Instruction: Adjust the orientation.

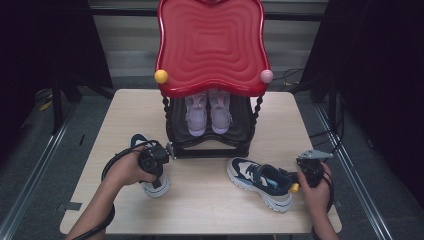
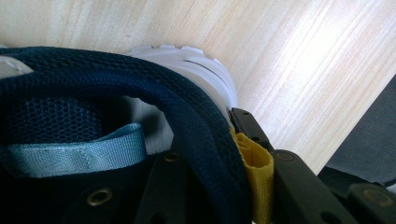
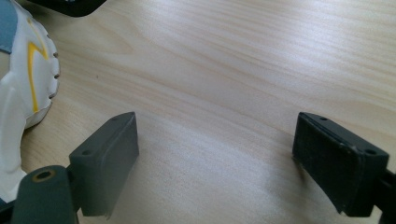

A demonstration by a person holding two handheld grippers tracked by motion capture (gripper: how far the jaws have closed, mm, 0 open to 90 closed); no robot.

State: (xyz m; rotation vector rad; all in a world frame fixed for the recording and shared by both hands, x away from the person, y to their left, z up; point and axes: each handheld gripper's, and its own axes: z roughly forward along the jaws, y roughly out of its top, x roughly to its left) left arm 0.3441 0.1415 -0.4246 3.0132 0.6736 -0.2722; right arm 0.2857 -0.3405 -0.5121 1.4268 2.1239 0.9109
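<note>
Surface: we see a pale wooden table top with fine grain running across the frame and a soft glare in its upper part.
Gripper: our right gripper rises from the bottom edge, its two black block-shaped jaws standing wide apart.
Between the jaws: we find bare wood, with no pad touching anything.
Shoe: a white rubber-soled sneaker with a yellow zigzag line and a blue-grey panel sits at the left edge, resting on the table, just beside the left-hand jaw.
Far corner: a dark object crosses the top left; we cannot tell what it is.
</note>
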